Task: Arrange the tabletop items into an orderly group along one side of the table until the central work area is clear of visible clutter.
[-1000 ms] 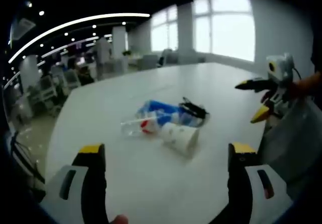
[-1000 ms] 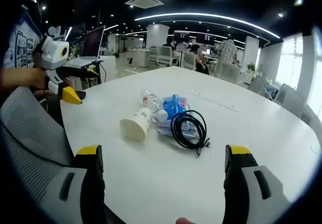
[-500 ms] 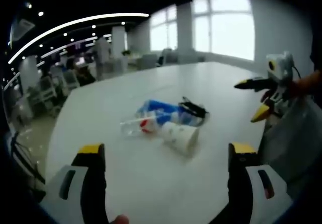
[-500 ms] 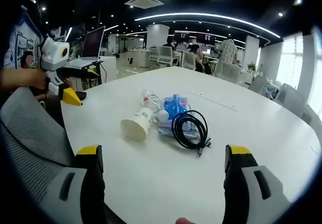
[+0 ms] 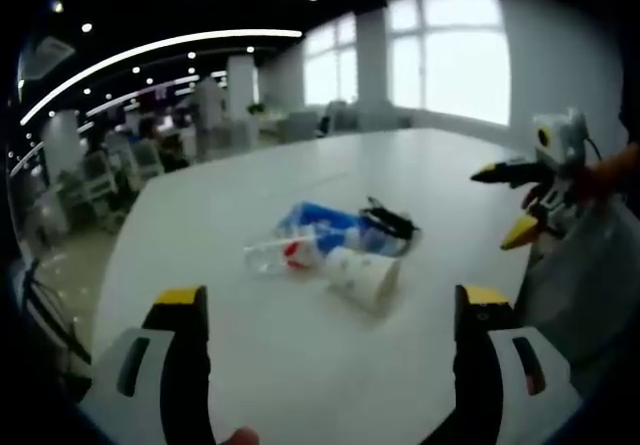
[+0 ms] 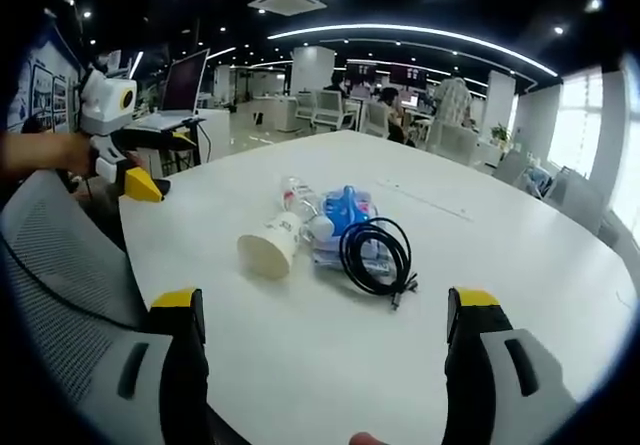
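Nothing on the table has moved since a second ago; both views have barely shifted. Left gripper (image 5: 325, 310) and right gripper (image 6: 325, 310) hover with jaws spread wide, empty, at the near edge of the white table (image 6: 520, 255). Mid-surface, clustered and touching, lie a tipped paper cup (image 6: 268, 246), clear bottle (image 6: 296, 199), blue packet (image 6: 347, 211) and coiled black cable (image 6: 376, 254).

bare table (image 6: 520, 255) all round, central clutter pile (image 6: 335, 230)
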Demonstrator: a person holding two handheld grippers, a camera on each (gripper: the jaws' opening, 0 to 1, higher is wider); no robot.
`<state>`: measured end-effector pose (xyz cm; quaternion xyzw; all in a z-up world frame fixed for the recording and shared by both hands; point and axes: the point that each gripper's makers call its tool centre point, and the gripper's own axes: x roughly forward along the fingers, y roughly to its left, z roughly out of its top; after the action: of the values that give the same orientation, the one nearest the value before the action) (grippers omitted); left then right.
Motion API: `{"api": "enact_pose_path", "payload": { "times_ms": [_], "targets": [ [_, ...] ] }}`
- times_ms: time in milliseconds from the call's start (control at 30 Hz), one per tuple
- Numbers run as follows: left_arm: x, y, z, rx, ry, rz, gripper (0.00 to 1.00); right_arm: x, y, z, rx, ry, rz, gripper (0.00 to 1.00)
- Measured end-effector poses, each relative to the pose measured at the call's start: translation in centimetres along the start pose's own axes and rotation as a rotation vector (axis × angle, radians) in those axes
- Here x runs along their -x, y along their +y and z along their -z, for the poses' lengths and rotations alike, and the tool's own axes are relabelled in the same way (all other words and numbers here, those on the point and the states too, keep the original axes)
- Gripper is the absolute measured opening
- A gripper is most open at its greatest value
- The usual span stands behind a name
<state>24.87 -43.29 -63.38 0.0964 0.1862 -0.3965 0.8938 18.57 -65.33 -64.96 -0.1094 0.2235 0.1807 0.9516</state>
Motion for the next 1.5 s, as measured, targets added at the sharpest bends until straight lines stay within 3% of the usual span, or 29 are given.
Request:
{"api": "enact_pose_path", "payload": {
  "times_ms": [1233, 1500],
  "targets": [
    [-0.1, 0.1, 0.5, -0.011, 0.02, -0.004, 1.0, 0.3, -1.2, 0.1, -0.057, -0.01, 0.036, 1.0],
    [-0.7, 0.1, -0.4, -0.009, 0.022, -0.005, 0.99, 0.4, -1.7, 0.0, -0.098, -0.019, 0.044, 1.0]
  ]
}}
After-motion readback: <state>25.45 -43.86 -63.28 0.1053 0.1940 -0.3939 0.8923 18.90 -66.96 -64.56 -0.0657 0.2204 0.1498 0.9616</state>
